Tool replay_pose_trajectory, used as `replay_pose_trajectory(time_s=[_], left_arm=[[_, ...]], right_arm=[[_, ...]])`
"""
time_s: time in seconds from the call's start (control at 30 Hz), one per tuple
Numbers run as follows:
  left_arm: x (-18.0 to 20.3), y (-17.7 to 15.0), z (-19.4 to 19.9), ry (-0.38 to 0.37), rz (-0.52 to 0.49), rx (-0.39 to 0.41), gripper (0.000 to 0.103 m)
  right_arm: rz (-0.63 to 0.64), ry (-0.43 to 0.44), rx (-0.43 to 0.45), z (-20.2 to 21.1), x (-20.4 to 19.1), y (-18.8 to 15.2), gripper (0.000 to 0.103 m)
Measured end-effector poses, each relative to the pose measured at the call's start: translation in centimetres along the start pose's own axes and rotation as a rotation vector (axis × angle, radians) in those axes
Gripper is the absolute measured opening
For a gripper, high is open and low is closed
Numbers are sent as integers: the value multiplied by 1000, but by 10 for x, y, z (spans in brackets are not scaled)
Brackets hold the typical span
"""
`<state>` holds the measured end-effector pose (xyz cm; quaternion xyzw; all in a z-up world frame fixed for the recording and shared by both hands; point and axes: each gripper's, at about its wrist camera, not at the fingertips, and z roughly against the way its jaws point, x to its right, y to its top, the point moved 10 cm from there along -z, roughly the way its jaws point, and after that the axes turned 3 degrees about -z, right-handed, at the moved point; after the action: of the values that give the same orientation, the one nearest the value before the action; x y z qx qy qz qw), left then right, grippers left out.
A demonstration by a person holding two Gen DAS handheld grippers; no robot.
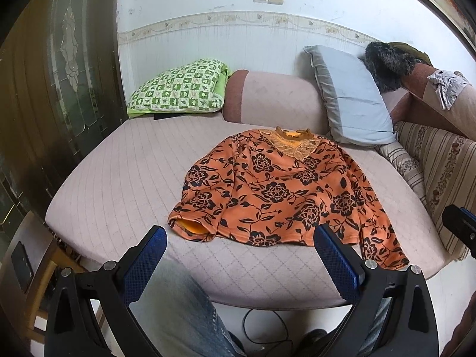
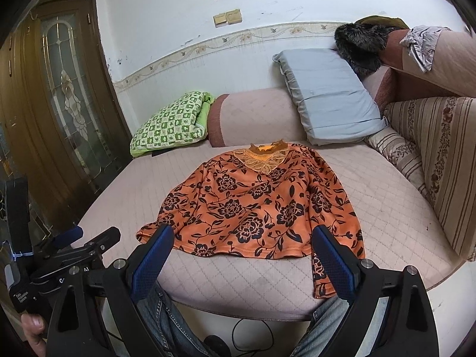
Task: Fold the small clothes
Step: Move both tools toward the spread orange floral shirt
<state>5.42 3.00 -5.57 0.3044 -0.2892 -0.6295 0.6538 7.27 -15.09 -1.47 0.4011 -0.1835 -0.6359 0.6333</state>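
My left gripper (image 1: 239, 248) hung with its jaws spread wide and nothing between them, just off the front edge of the bed (image 1: 119, 184), above my jeans (image 1: 178, 306). My right gripper (image 2: 242, 248) was the same, jaws wide apart and empty, held over that front edge too. In the right wrist view I could see the left gripper low at the left side, with my hand (image 2: 32, 330) around its handle.

Beyond both sets of blue fingers (image 1: 336, 261) the orange flowered top (image 1: 282, 190) lay spread on the bed, front side up, its hem near the front edge and its lace collar (image 1: 293, 142) pointing toward the back. One sleeve lay bent beside the body on the left with its cuff open toward me; the other ran down the right side and its cuff drooped over the front edge.

At the back edge sat a green checked folded blanket (image 1: 181, 89) at the left corner, a pink bolster (image 1: 273, 98) in the middle, and a grey pillow (image 1: 348, 95) leaning toward the right. A striped cushion (image 1: 440, 175) stood along the right edge
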Motion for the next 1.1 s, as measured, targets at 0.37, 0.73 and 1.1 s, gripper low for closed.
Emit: replay_pose_trajectory(time_s=[0.37,0.73,1.1], left_arm=[[0,2,-31,3,14,-52,99],[-3,12,-77,-19,31,-98,99],[67,19,-136,-233,-58,-166,96]], right_arm=[[-13,0,-41,-24,3,1,91],[-60,10,-86,-62,16,2,86],[-204,-49,-158,-99,111,4,77]])
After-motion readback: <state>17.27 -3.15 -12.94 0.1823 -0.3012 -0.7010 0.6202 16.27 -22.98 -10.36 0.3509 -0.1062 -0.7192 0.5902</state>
